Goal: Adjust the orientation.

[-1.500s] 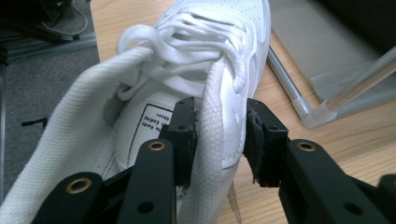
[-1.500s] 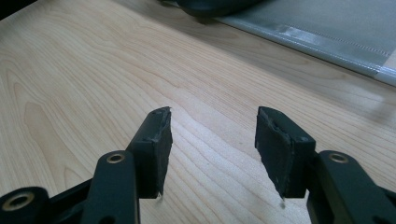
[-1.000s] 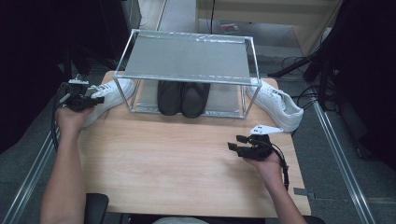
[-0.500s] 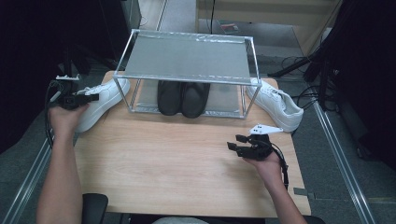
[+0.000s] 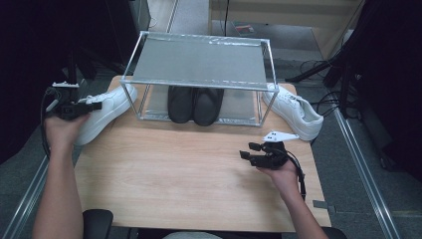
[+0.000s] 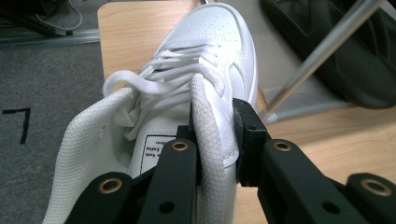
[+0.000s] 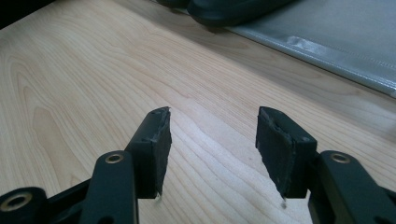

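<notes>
Wood is lying bare and wide across the near half of the worktop (image 5: 164, 184), so you are getting plenty of free room there for carrying a shoe across. Your right gripper (image 5: 251, 151) is resting low at the near right, its jaws standing released with nothing between them.

At the left edge your left gripper (image 5: 94, 105) is grasping the left white sneaker (image 6: 196, 93) by the padded side wall of its collar, one pad inside the shoe and one outside. That bite is looking thin: the soft fabric is folding between the jaws, and a quick swing could be pulling the collar free and dropping the shoe. Its heel is hanging over the left edge of the worktop, above grey floor (image 6: 42, 70), so a slip there is likely sending it off the worktop altogether.

Just right of the toe, the metal leg of the shoe rack (image 5: 199, 64) is standing close, as the left gripper view is showing. Swinging right too low is risking the toe catching that leg or the loose laces snagging on it. Under the rack, the black shoes (image 5: 194, 103) are taking the middle of the lower shelf.

Farther right, the other white sneaker (image 5: 293, 110) is lying beside the rack at the far right, close to that edge.
</notes>
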A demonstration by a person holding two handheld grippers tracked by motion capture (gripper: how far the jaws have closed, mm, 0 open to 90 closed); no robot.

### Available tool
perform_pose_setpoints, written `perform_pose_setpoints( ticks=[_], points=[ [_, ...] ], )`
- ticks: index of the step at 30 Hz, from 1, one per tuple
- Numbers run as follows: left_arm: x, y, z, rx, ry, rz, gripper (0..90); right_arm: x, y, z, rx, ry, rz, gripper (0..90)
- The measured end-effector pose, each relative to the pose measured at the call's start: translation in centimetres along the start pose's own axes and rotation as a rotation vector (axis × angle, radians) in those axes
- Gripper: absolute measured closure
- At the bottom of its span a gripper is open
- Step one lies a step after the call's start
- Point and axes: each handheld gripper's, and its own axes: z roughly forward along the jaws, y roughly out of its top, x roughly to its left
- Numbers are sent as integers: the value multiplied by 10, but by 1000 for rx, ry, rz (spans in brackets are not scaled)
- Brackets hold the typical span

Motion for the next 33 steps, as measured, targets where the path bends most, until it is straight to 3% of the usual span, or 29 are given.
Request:
perform_pose_setpoints(
  ticks=[8, 23, 33],
  points=[
    [-4, -9, -14, -2, -19, -16, 803, 2, 6, 7, 4, 21, -20, 463],
    [-9, -35, -39, 24, -1, -30, 802, 4, 16, 19, 7, 53, -37, 461],
    [-19, -54, -51, 49, -1, -29, 801, 5, 24, 29, 13, 76, -49, 462]
  ],
)
